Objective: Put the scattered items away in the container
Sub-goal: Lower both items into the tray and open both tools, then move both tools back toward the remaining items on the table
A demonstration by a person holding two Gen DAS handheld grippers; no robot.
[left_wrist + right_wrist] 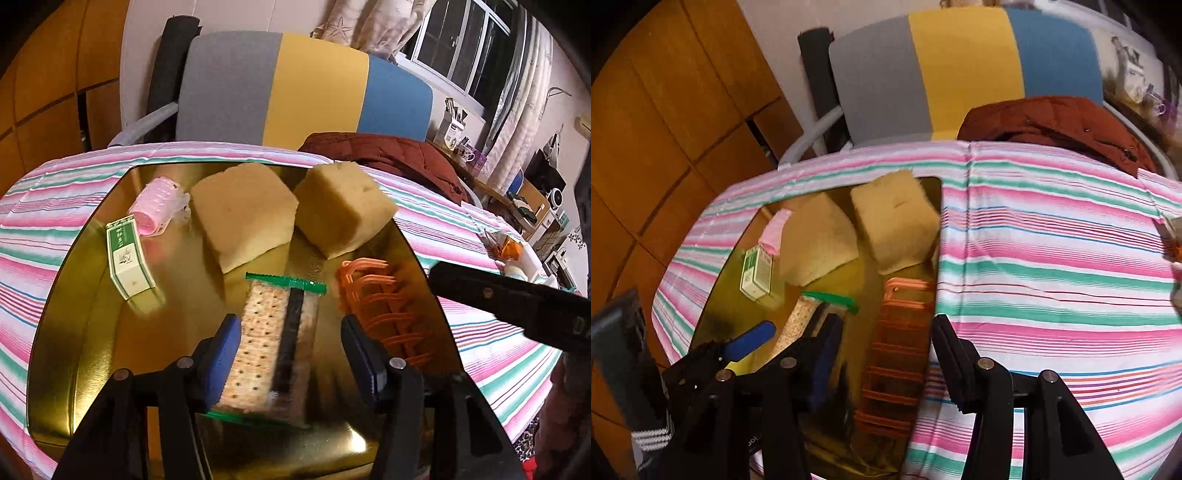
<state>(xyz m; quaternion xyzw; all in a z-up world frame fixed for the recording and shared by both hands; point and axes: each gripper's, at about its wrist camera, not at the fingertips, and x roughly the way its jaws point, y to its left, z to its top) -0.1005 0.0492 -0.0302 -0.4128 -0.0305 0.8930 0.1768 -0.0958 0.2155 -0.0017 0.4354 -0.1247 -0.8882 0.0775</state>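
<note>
A shiny gold tray (88, 325) sits on the striped cloth and holds two yellow sponges (243, 214) (343, 206), a pink hair roller (155, 206), a green-and-white box (127, 258), an orange hair clip (384, 310) and a bag of crackers (273, 343). My left gripper (291, 354) is open, its blue pads either side of the cracker bag, just above it. My right gripper (882, 354) is open above the orange clip (897, 354) at the tray's right edge (936, 258). Whether the pads touch the bag I cannot tell.
The pink, green and white striped cloth (1052, 277) covers the table. A dark red jacket (388, 151) lies at the far edge before a grey, yellow and blue chair (295, 85). Small orange items (509, 251) lie at far right. Wooden panelling stands left.
</note>
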